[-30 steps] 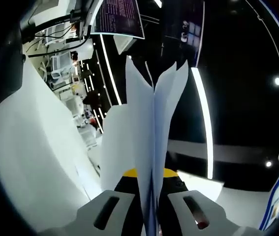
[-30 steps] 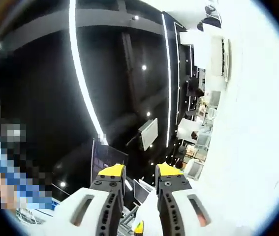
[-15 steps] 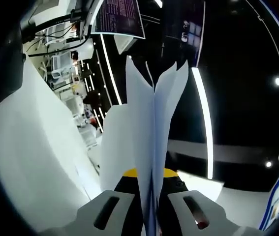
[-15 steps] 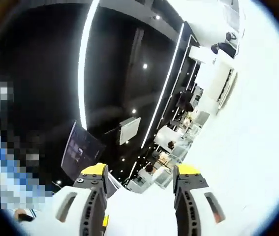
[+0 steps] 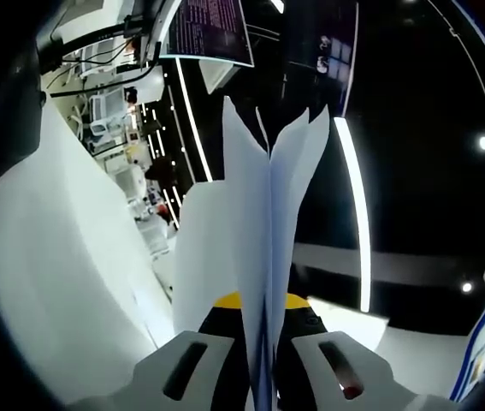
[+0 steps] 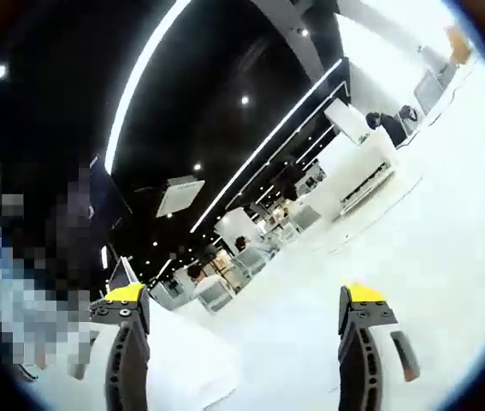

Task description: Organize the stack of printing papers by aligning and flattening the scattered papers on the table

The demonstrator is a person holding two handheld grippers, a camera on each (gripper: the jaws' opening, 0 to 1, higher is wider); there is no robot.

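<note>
Writing: the monitor (image 5: pixel 208 30) at the top of the left gripper view carries lines of text, too small for you to read. Your left gripper (image 5: pixel 263 308) is clenched on the printing papers (image 5: pixel 268 231); the sheets rise edge-on between its yellow-tipped jaws and fan apart at the top. Your right gripper (image 6: pixel 246 300) is released, jaws spread wide with nothing between them, above a white surface (image 6: pixel 447 223). A white paper corner (image 6: pixel 195 377) lies near its left jaw.

Papers (image 5: pixel 268 248) lower edge hidden between fingers (image 5: pixel 195 364), monitor (image 5: pixel 208 30) text unreadable
</note>
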